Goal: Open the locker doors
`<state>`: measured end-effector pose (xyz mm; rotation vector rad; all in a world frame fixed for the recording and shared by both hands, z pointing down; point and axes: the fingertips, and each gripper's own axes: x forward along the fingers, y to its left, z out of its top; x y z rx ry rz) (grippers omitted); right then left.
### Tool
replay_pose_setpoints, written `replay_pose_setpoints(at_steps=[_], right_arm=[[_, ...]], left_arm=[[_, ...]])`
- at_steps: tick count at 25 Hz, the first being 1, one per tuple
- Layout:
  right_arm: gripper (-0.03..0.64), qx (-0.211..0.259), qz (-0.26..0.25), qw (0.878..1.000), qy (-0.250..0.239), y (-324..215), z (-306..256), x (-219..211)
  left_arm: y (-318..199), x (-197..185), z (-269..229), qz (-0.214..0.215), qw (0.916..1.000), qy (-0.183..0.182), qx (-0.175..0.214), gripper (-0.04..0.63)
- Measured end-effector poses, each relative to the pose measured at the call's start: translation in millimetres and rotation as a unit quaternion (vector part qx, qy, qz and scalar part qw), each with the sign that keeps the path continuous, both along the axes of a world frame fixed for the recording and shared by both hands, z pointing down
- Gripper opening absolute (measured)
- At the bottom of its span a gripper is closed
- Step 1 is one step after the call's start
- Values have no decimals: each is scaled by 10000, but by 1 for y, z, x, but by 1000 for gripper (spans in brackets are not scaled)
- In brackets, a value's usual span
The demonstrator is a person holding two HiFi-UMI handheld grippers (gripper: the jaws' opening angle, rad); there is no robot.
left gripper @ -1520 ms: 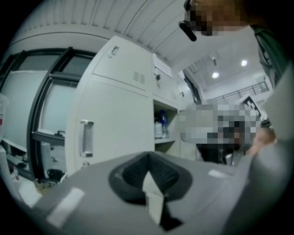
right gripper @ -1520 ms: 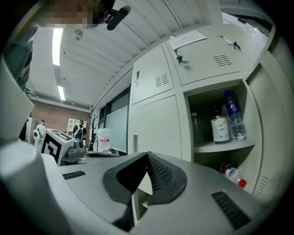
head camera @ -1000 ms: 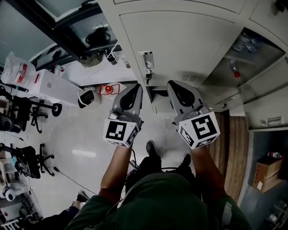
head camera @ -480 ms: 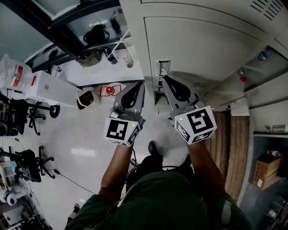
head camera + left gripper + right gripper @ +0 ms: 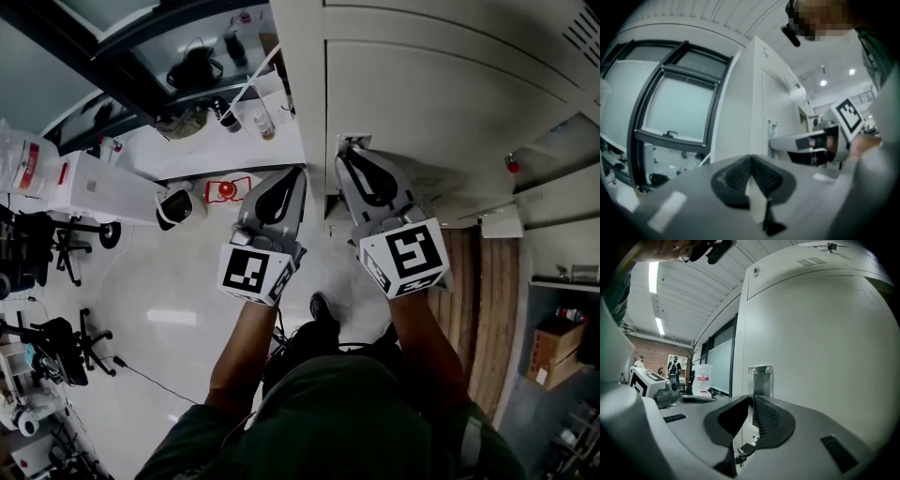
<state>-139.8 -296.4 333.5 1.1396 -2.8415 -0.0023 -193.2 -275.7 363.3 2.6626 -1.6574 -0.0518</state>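
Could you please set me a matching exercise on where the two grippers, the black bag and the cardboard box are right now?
Things:
1 left gripper
2 right gripper
3 black bag
4 cardboard box

Places or states:
A at the metal latch of the closed locker door
B low at the head view's right edge
C by the window
D shut on nothing, clear of the locker door

Pairs: 1-D, 2-A, 3-C, 4-B
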Motion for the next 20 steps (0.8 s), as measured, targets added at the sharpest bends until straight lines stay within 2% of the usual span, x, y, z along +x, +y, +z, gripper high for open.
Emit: replay_pose_setpoints(at_steps=[8, 20], right_arm=[[18, 82, -205, 9997, 54, 2, 1, -4], [23, 41, -772, 9970, 80, 54, 1, 11]], left_arm=[[0, 6, -1, 76, 9999, 61, 42, -2], [23, 34, -12, 122, 9998, 78, 169, -2]])
